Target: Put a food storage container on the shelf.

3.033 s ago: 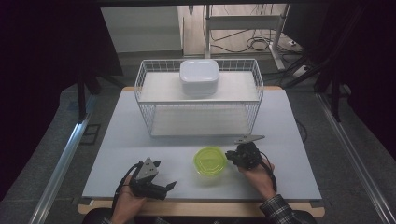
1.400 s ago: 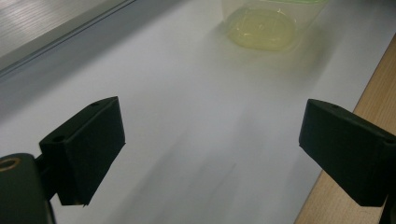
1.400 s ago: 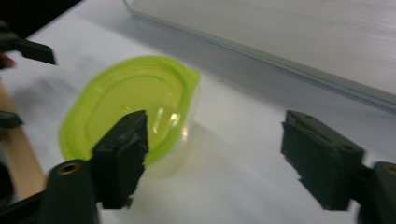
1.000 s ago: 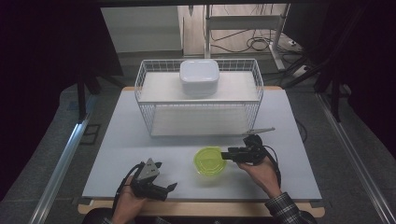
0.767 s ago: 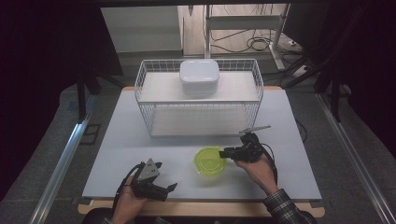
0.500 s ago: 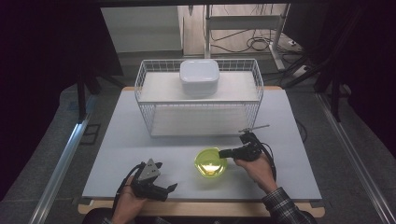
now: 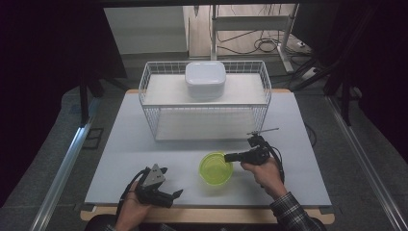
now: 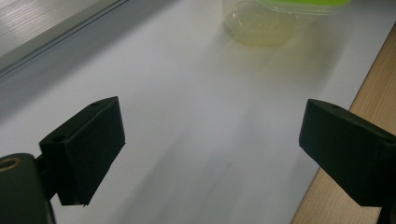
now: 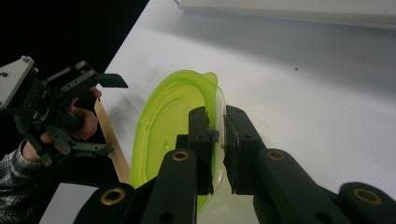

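Right gripper (image 9: 215,140) first: I see its two black jaws just closing in on the near wall of the green container (image 7: 216,168), one jaw inside the rim and one outside, the thin translucent wall pinched between the pads. From the high view my right gripper (image 7: 230,157) points leftward across the table, its tips at the container's right edge, with the hand behind it and a plaid sleeve coming in from the bottom. That container is a small round tub with a bright lime rim and a little pouring lip on its far side; it sits on the white table (image 7: 120,159) near the front, roughly in the middle, just ahead of the wire basket (image 7: 149,103). My left gripper (image 7: 161,192) rests low at the front left of the table, well apart from the container, its jaws spread wide with nothing but bare tabletop between them; in its own view the container (image 8: 266,23) shows far off at the top. Farther out, the wire basket stands at the back of the table, and a white lidded box (image 7: 205,79) sits on top of it, toward the middle.
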### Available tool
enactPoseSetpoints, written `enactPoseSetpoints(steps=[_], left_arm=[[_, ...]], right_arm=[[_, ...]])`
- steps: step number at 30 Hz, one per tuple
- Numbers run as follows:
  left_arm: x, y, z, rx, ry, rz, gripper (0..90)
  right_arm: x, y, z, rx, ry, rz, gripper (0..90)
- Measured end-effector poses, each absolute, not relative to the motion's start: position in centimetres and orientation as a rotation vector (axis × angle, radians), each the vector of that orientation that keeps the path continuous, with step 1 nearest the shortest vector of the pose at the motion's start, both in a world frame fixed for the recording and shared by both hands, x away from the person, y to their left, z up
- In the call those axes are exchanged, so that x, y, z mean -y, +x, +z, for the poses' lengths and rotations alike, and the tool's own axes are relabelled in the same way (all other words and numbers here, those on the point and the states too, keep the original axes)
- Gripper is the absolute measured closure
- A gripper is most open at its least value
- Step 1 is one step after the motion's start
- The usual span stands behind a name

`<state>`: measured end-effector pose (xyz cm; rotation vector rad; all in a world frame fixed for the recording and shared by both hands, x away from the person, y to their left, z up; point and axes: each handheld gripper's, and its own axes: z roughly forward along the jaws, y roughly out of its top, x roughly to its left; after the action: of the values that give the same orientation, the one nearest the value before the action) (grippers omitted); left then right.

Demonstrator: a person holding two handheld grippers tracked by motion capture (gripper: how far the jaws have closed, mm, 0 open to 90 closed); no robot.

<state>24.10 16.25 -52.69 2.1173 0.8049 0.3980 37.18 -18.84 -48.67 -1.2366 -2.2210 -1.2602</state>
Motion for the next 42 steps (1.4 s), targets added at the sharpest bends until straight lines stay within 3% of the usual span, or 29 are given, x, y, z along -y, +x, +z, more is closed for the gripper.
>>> enactPoseSetpoints(steps=[24, 42], left_arm=[[-16.3, 24.1, -52.7, -0.805, 2.112, 0.399, 6.6], [-16.7, 24.2, -52.4, -0.827, 2.053, 0.391, 5.8]], right_arm=[[19.6, 37.4, -47.3, 2.151, -1.252, -1.38, 84.0], [20.1, 37.8, -41.0, 2.07, -1.202, -1.541, 84.0]])
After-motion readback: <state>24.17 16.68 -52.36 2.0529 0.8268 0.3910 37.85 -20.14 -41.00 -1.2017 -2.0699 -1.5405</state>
